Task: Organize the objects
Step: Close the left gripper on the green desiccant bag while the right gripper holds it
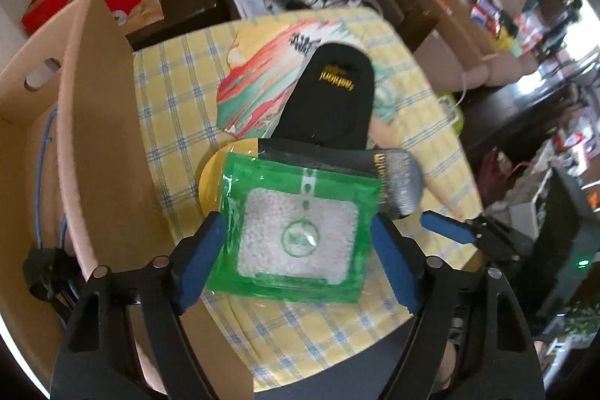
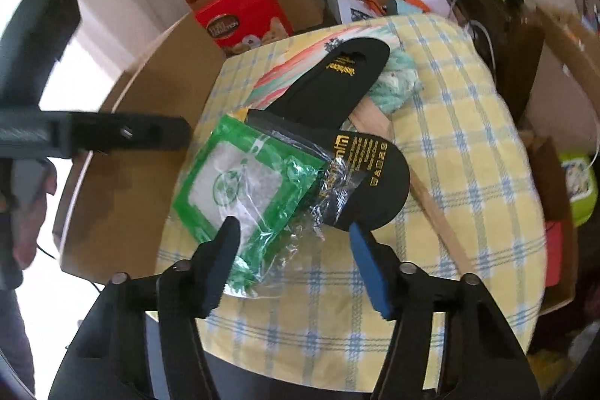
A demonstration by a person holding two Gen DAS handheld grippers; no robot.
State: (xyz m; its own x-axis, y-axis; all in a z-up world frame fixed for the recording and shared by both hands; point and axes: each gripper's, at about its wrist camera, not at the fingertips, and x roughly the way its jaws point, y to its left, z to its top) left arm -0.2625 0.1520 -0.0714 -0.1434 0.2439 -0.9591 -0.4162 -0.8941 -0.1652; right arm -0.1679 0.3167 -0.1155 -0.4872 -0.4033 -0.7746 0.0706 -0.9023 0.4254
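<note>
A green packet (image 1: 300,238) with white granules in a clear window lies on top of the pile on the yellow checked cloth (image 1: 176,92). My left gripper (image 1: 298,222) points down over it. Its blue pads stand at the packet's two side edges, and the packet lies flat and uncrumpled. My right gripper (image 2: 294,227) is open around the crinkled near corner of the green packet (image 2: 240,182) and some clear wrap. A black insole (image 1: 333,92) with gold print and a second, plastic-wrapped insole (image 2: 363,182) lie just behind the packet.
An open cardboard box (image 1: 93,107) stands against the table's left side, with a blue cable inside. Under the insoles lie a striped red-and-green paper (image 1: 258,81), a yellow disc (image 1: 210,182) and a wooden strip (image 2: 431,201). Red boxes and clutter surround the table. A person's hand (image 2: 30,212) shows at the left.
</note>
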